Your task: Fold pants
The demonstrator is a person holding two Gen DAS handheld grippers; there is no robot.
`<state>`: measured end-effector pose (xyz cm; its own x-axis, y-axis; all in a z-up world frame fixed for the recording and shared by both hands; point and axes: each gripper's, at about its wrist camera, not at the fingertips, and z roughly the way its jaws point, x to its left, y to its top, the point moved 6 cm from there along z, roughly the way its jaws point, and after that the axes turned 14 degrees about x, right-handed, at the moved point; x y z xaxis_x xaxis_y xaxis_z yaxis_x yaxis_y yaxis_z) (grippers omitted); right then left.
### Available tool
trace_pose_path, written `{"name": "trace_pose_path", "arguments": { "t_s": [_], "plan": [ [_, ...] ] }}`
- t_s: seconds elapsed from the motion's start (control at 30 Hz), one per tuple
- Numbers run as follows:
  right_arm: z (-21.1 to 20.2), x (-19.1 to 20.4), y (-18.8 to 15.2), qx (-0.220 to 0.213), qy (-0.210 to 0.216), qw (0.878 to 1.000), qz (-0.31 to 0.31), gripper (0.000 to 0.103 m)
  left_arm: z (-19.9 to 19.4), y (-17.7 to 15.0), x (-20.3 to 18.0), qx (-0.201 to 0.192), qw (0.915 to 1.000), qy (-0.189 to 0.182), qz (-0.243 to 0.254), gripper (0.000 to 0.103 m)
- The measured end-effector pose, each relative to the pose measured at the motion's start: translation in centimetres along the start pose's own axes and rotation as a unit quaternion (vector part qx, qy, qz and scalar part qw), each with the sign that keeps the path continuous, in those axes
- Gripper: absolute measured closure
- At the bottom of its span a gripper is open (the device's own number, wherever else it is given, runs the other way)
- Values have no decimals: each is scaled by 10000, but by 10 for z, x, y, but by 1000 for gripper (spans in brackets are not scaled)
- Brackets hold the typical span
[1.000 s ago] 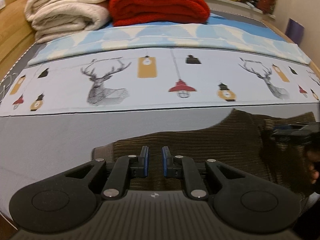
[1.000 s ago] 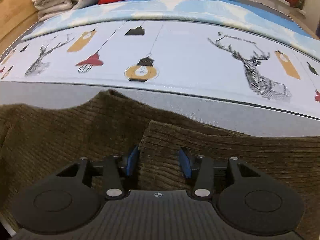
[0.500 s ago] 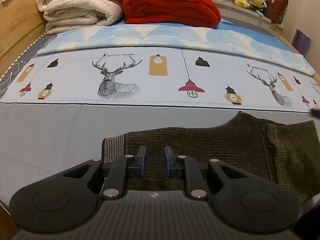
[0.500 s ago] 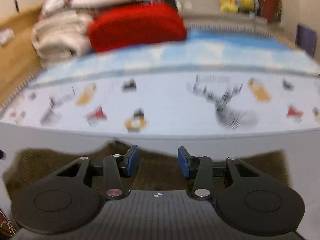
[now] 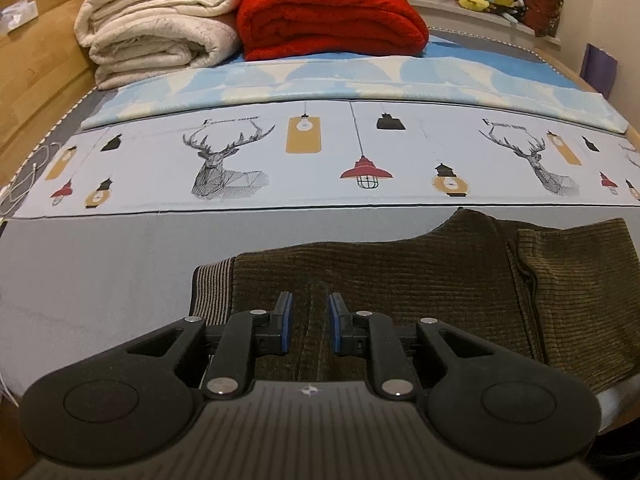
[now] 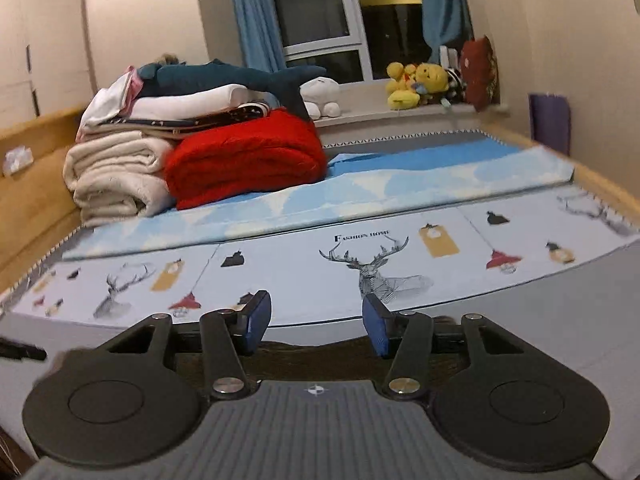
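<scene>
The pants (image 5: pixel 400 296), brown corduroy, are laid flat on the grey sheet (image 5: pixel 100 272) at the near edge of the bed, with the striped waistband (image 5: pixel 212 292) at 9 o'clock and a folded-over leg layer (image 5: pixel 576 292) at 3 o'clock; that overlap suggests a first fold is already made. The left tool (image 5: pixel 308 322) is held low over the cloth near the waistband, its jaws only narrowly parted with no fabric pinched between them, probably so the garment can be pressed flat or a new hold taken there. The right tool (image 6: pixel 316 320) is tipped up toward the window (image 6: pixel 320 4), its jaws spread wide and nothing seen between them; they have just been opening, which fits a released hem. Only a dark strip of the pants is seen under it at 6 o'clock. At 12 o'clock, the red blanket (image 5: pixel 332 20) and cream blanket (image 5: pixel 160 28) are stacked well apart from the work, so the folding area is kept free.
</scene>
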<state>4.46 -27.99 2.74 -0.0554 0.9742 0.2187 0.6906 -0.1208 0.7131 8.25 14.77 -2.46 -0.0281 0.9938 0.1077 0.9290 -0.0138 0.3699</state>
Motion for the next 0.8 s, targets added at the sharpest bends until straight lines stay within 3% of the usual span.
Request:
{"name": "trace_pose_path", "arguments": {
  "t_s": [0.17,0.33,0.47,0.6,0.73,0.8],
  "plan": [
    [-6,-10,1,-26,118,9996,242,50,-11,-11,-3,-91,9998,-106,-145,77],
    [-1,-2,3,-34,216,9995,225,50,0,-33,0,-154,9974,-486,-514,56],
    [11,14,1,119,253,9996,-12,50,29,-57,17,-155,9909,-814,-1059,42],
    [23,26,1,279,220,9991,-237,50,83,-85,46,515,9669,-1238,-2169,40],
    [31,25,3,388,160,9987,-291,50,102,-81,63,619,9523,-1624,-2509,39],
    [35,22,5,417,145,9987,-266,50,102,-86,72,597,9407,-1745,-2847,39]
  ]
}}
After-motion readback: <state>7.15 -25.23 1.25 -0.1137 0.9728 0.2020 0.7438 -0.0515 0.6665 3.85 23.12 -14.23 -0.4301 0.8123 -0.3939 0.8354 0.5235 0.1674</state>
